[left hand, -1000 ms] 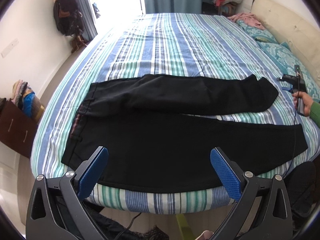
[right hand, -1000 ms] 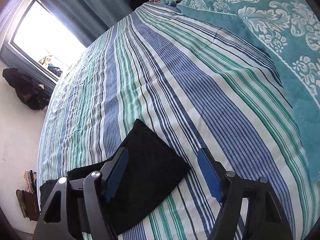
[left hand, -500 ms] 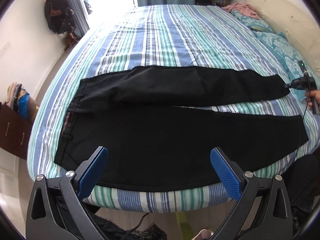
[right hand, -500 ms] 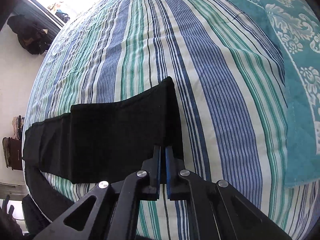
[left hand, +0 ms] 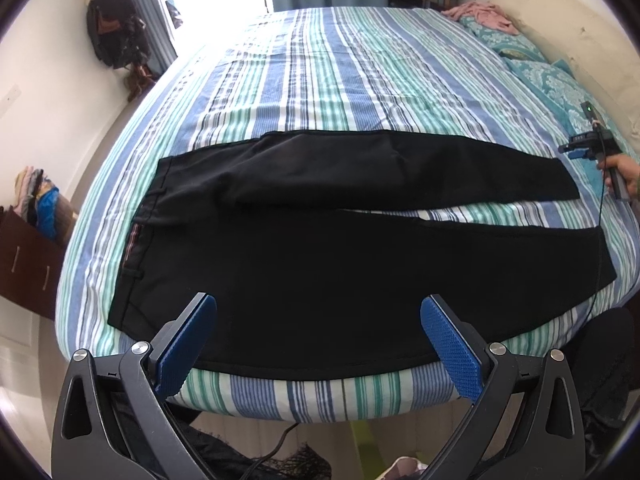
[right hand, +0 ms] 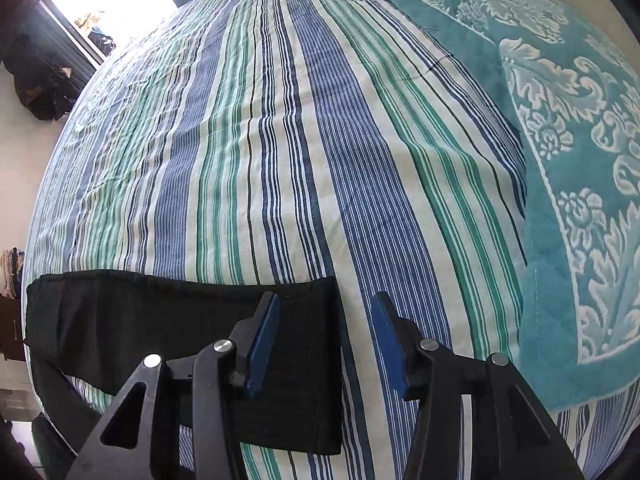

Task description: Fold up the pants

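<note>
Black pants [left hand: 320,256] lie flat across the near edge of a striped bed [left hand: 360,80], waistband at left, legs running right. The left gripper [left hand: 318,344] hovers wide open at the near edge, holding nothing. The right gripper [right hand: 326,340], partly open and empty, straddles the far leg's hem [right hand: 320,344]. A teal damask pillow [right hand: 580,160] lies right.
</note>
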### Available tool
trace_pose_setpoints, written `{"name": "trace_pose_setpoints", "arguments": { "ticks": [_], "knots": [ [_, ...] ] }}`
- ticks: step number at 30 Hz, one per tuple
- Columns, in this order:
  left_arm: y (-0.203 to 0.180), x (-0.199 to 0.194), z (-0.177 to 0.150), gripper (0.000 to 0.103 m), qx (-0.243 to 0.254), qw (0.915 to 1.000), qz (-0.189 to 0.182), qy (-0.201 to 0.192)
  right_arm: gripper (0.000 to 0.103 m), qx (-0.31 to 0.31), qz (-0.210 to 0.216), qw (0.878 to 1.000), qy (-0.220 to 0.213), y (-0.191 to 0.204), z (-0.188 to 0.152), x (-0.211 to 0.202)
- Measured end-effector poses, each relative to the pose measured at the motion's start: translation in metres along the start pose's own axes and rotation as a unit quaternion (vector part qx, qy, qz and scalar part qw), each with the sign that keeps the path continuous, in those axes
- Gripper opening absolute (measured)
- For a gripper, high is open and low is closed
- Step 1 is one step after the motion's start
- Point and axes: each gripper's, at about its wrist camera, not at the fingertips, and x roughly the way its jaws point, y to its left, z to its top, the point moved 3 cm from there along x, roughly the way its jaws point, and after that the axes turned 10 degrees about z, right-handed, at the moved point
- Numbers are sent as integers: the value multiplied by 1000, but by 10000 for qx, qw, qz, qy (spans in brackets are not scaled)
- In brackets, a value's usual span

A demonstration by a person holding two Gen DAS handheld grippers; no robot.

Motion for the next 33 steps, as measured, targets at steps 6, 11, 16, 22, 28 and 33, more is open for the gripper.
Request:
{"name": "trace_pose_setpoints", "arguments": {
  "ticks": [6,11,16,22,28,33],
  "knots": [
    [3,12,-1,102,-50,9998,60,165,48,44,38,9989,458,2,9,49],
    [1,25,-5,102,-84,9994,-44,345,17,32,116,9979,630,8,6,50],
    [-5,35,-5,102,-99,9990,-72,427,16,-818,-184,9963,167,50,34,11],
    [-10,39,5,102,-159,9994,-30,306,15,-1373,-211,9853,-992,89,87,-48],
    [-8,55,5,102,-236,9985,-87,486,17,-638,-339,9932,-917,46,66,1],
    [-3,64,-3,102,-246,9985,-155,462,28,-876,-1247,9872,-474,52,37,31]
  ]
}}
